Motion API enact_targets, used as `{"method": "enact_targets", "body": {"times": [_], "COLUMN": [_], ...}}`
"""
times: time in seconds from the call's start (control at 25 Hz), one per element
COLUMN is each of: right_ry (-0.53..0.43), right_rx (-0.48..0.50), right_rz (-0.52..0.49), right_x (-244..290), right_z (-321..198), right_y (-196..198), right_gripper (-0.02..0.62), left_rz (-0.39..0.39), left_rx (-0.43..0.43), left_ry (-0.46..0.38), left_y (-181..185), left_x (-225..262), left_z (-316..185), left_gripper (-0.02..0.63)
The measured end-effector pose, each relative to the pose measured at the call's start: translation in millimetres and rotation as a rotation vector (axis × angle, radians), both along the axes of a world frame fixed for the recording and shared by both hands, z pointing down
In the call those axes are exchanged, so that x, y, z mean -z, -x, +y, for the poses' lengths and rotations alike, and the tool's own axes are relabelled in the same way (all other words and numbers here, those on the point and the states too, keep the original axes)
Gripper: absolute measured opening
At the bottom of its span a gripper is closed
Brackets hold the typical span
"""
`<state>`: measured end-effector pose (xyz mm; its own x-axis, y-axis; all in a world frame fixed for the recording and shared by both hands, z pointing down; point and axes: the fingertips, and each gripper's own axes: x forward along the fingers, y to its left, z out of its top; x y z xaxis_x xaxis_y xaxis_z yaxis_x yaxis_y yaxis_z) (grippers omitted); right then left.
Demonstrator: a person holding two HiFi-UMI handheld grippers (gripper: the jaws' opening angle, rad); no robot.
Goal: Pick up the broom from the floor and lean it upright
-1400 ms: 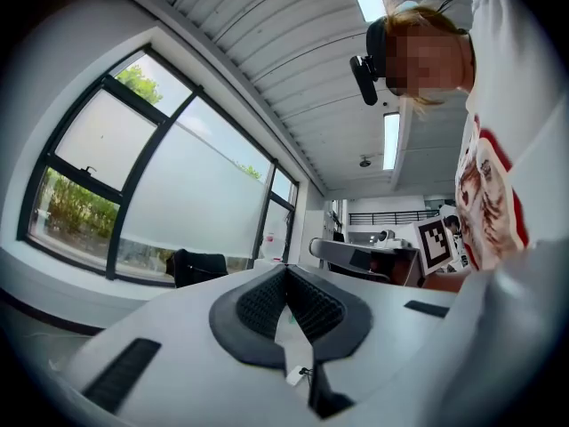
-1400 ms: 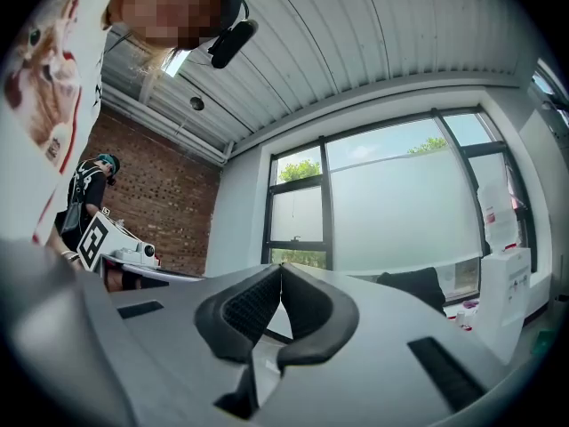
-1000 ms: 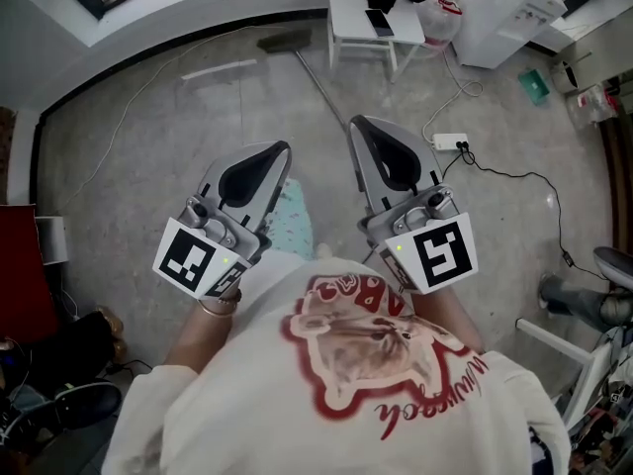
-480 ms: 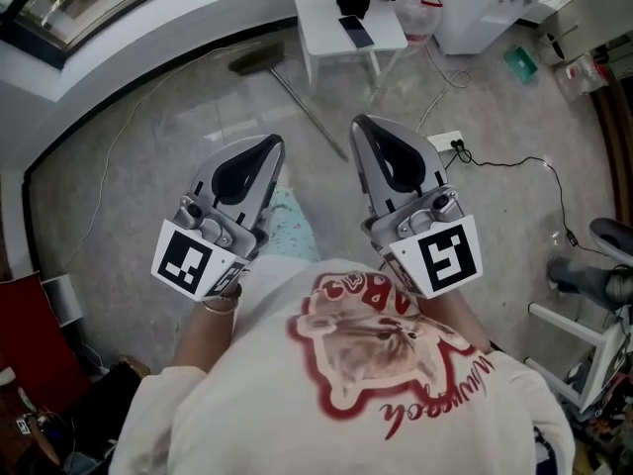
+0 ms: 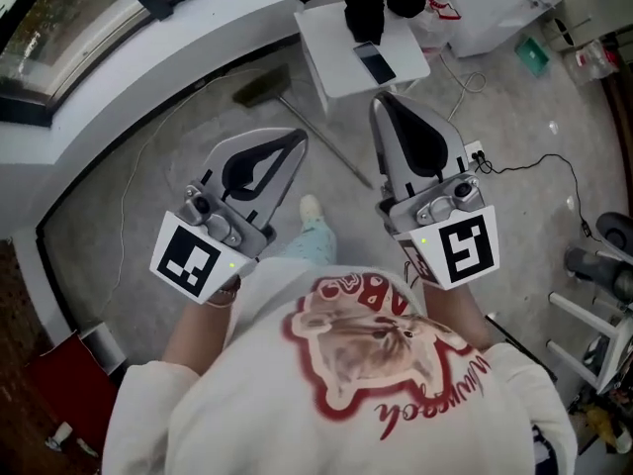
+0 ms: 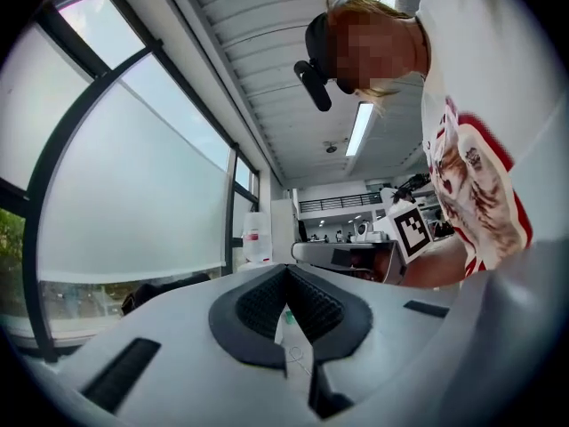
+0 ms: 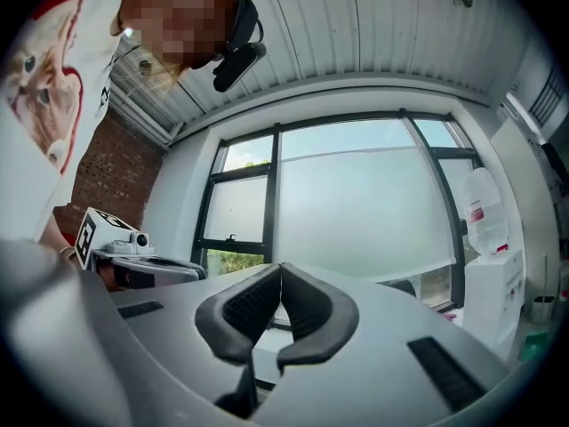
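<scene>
We count two hand-held grippers: the left hand-held gripper (image 5: 293,142) and the right hand-held gripper (image 5: 383,104). We see one broom (image 5: 261,88) on the floor (image 5: 178,166). There is one white desk (image 5: 326,59) with one phone (image 5: 376,61) on it. We also count one power strip (image 5: 476,154) and one black cord (image 5: 554,162).

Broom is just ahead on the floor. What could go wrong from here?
The left gripper and right gripper are shut; reaching the broom like that might shove its handle away.
The handle lies beside the white table with a phone on it; swinging it up may hit the table.
The power strip on the floor is a trip hazard.
</scene>
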<state>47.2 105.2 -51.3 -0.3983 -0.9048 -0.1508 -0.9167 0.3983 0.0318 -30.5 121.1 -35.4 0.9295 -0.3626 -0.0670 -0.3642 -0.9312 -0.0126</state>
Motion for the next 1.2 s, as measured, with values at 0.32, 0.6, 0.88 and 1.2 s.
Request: {"method": "enact_targets", "body": {"times": [0.32,0.6,0.88,1.2], "right_ry": [0.040,0.119,0.168,0.278], "right_rx": [-0.084,-0.079,-0.097,-0.172], "right_rz": [0.035,-0.002,-0.073,-0.061], "right_x": [-15.8,-76.4,-155.8,-303.2], "right_z": [-69.6,-89.8,-111.2,-103.1], "right_y": [-24.3,-42.1,-70.3,-114.4], "right_gripper": [0.023,0.023,0.023,0.023], "left_rz": [0.034,0.020,0.005,-0.033], "left_rx": [-0.065,-0.065,-0.043,-0.127], "left_ry": [0.020,0.117,0.182,0.192], "left_y": [-25.8,-47.7,-83.5,-142.1], "left_x": [-17.1,-69.8,-144.5,-264.7], "left_z": [-89.6,-109.3,-136.5,-123.2], "left_gripper": [0.015,0.015,0.015,0.015]}}
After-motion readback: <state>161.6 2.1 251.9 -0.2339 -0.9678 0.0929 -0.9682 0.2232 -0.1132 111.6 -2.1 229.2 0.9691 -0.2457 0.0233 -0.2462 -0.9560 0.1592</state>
